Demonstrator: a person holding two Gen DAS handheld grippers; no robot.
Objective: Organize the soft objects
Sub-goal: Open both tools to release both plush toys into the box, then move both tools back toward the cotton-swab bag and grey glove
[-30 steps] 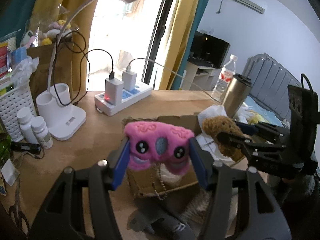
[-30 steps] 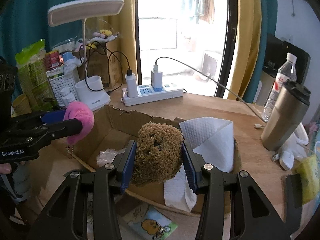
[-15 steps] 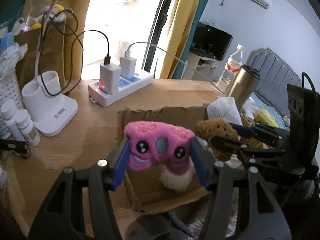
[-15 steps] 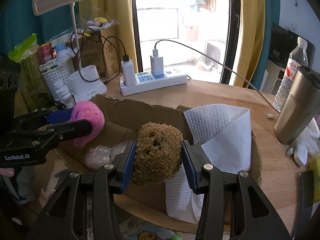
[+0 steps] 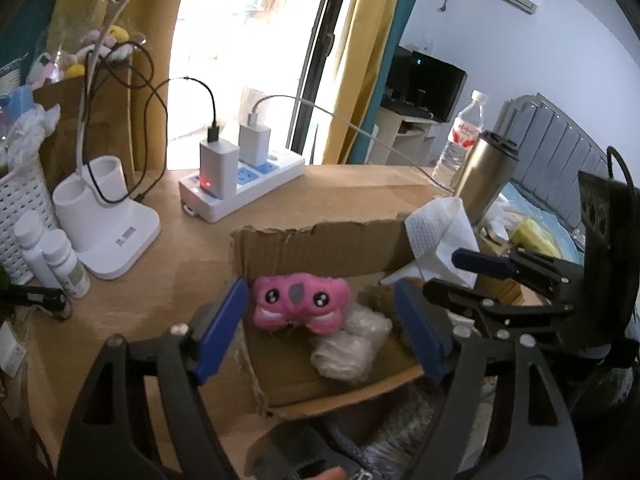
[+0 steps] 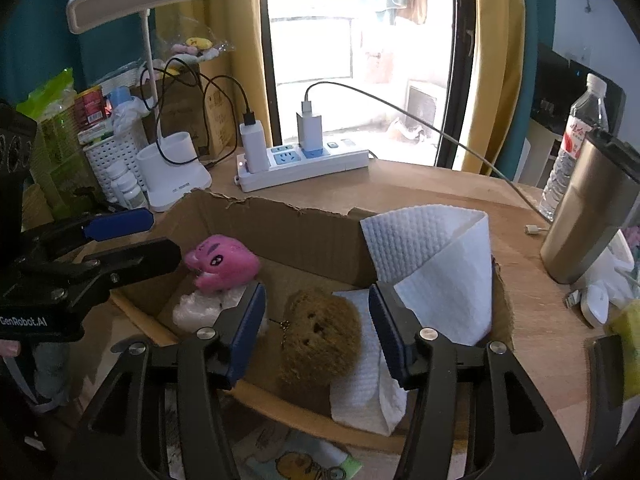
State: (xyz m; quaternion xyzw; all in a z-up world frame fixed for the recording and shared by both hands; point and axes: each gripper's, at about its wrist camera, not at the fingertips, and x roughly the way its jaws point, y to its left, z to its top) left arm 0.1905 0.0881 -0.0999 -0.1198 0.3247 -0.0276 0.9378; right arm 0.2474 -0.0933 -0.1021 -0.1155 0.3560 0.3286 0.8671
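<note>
A pink plush toy [image 5: 298, 308] lies inside the open cardboard box [image 5: 320, 244], resting against a white plush [image 5: 352, 344]. My left gripper [image 5: 320, 328] is open above it, touching nothing. The pink plush also shows in the right wrist view [image 6: 222, 262]. A brown fuzzy plush [image 6: 320, 336] lies in the box [image 6: 280, 220] on a white paper towel [image 6: 432, 264]. My right gripper [image 6: 318, 330] is open around it, jaws apart from its sides. The left gripper also shows in the right wrist view [image 6: 138, 238].
On the wooden table stand a white power strip with chargers [image 6: 300, 164], a white desk lamp base [image 6: 176, 174], small white bottles [image 5: 52, 260], a white basket [image 5: 20, 196], a steel tumbler [image 6: 592, 208] and a water bottle [image 6: 572, 140].
Both grippers moved over the box and opened. The pink plush and the brown plush dropped from the jaws into the box.
</note>
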